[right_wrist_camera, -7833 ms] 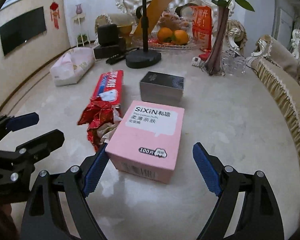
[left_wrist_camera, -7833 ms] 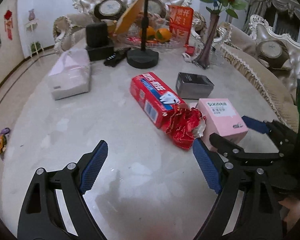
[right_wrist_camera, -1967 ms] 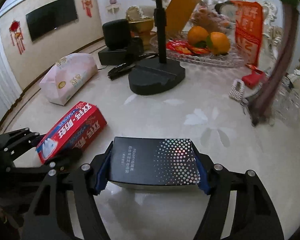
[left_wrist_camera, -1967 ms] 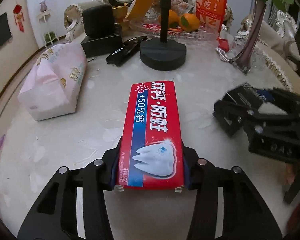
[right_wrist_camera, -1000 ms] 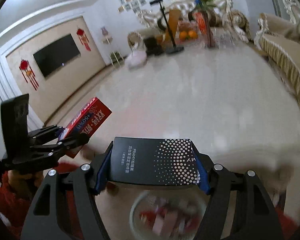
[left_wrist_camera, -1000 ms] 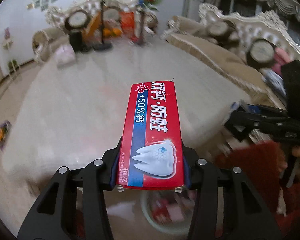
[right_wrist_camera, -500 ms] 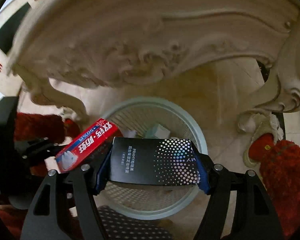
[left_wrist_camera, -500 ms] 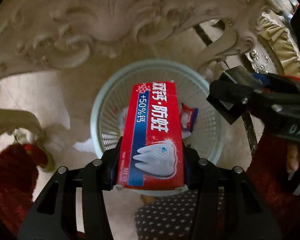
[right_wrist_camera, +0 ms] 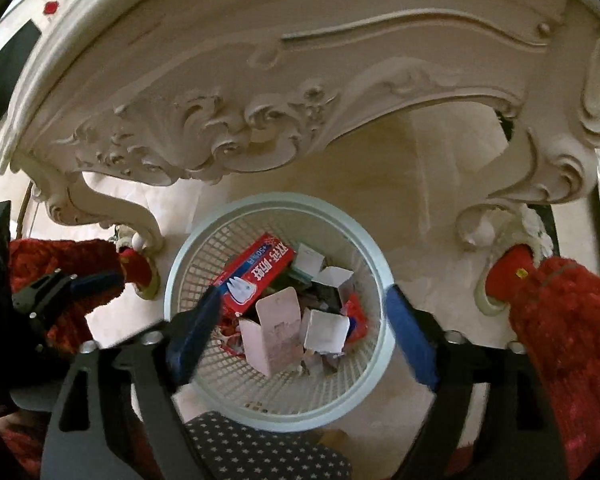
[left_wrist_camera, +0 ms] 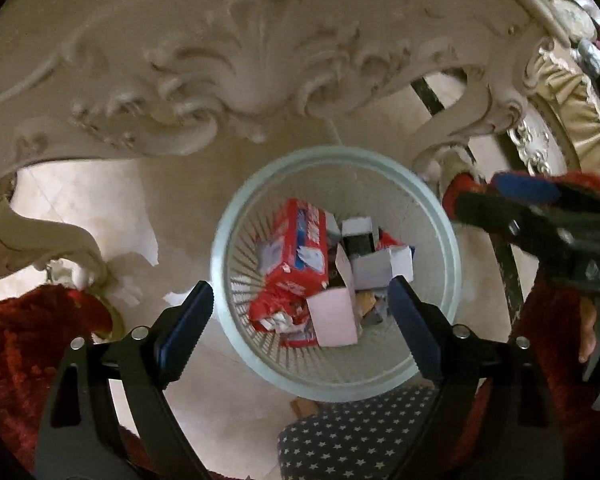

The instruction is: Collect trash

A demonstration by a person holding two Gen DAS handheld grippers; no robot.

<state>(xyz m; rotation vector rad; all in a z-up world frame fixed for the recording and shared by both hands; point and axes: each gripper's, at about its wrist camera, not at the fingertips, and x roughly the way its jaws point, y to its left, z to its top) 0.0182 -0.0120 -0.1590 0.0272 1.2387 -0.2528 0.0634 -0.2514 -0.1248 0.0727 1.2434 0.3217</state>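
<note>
Toothpaste box (left_wrist_camera: 300, 248) in basket (left_wrist_camera: 236, 320), below fingers (left_wrist_camera: 186, 320).

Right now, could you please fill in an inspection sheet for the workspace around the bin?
Surface: pale tiled floor under a carved cream table.
Job's things: red toothpaste box and pink box lie in the wastebasket, among white cartons and red wrappers.
Clutter: nothing seen outside the basket.
Grippers: left gripper and right gripper are over the basket, jaws opening, nothing between them.
Cables: nothing seen.
Surroundings: red fuzzy fabric on both sides, star-patterned fabric nearest the camera.
</note>
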